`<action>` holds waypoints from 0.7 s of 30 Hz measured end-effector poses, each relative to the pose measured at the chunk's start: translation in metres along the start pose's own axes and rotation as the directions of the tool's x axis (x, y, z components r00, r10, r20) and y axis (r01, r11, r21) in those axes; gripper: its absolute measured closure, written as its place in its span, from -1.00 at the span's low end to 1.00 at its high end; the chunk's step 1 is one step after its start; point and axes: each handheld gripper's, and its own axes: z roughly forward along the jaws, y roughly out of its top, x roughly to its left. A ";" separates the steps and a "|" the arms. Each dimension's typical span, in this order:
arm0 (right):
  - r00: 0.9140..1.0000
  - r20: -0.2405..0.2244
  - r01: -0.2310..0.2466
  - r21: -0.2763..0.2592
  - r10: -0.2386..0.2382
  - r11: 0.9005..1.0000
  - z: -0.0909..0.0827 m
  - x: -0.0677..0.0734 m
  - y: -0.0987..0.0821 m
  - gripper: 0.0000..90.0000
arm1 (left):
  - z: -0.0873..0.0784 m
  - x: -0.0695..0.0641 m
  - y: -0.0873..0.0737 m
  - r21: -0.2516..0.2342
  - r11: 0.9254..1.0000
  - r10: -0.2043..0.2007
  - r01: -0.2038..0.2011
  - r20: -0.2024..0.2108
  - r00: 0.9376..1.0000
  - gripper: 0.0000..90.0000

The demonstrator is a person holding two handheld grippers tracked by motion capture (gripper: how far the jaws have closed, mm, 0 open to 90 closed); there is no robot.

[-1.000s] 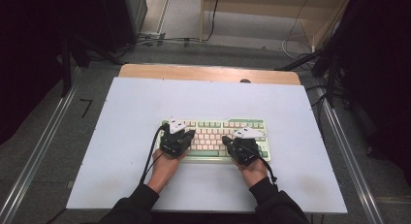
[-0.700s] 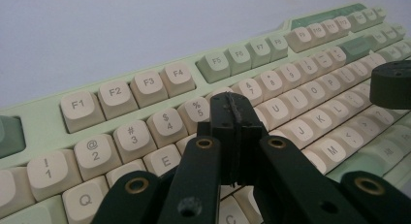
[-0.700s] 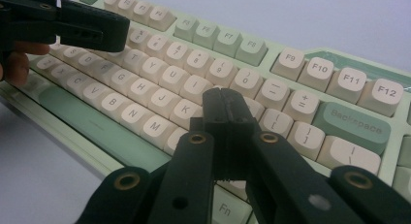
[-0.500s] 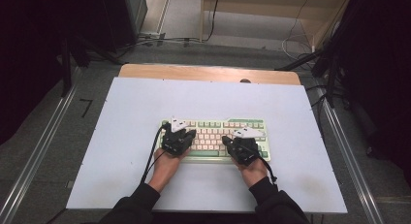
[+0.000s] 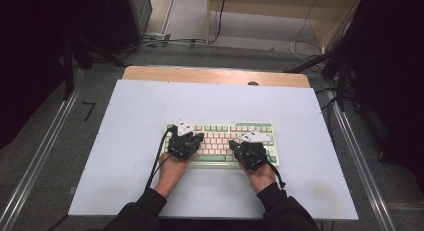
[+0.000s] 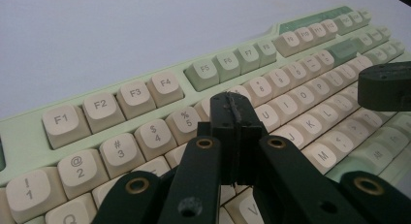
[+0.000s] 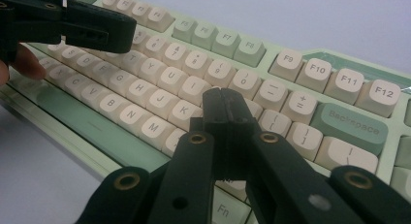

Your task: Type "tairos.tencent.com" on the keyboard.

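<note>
With both the left gripper [image 6: 236, 118] and right gripper [image 7: 226, 112] fully closed and empty, press 1 key of the pale-green plastic keyboard [image 5: 220, 141] squarely per stroke.

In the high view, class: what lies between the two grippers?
Between the left gripper and the right gripper lie only the keyboard's cream middle keys; the high view shows nothing else there.

Keyboard [image 5: 220, 139]: legends too small to read from high view; left and right key blocks hidden under both hands. Left gripper view: lower rows cut off by frame edge, far keys blurred.
</note>
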 end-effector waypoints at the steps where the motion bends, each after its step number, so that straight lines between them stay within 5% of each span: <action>1: 1.000 -0.001 -0.001 0.001 0.001 1.000 0.000 0.000 0.000 0.95 | 0.000 0.000 0.000 0.002 1.000 -0.001 0.001 -0.003 1.000 1.00; 21: 1.000 -0.001 0.000 0.003 0.000 1.000 0.001 0.000 0.000 0.94 | 0.005 0.002 0.001 0.042 0.999 -0.007 0.008 -0.009 1.000 1.00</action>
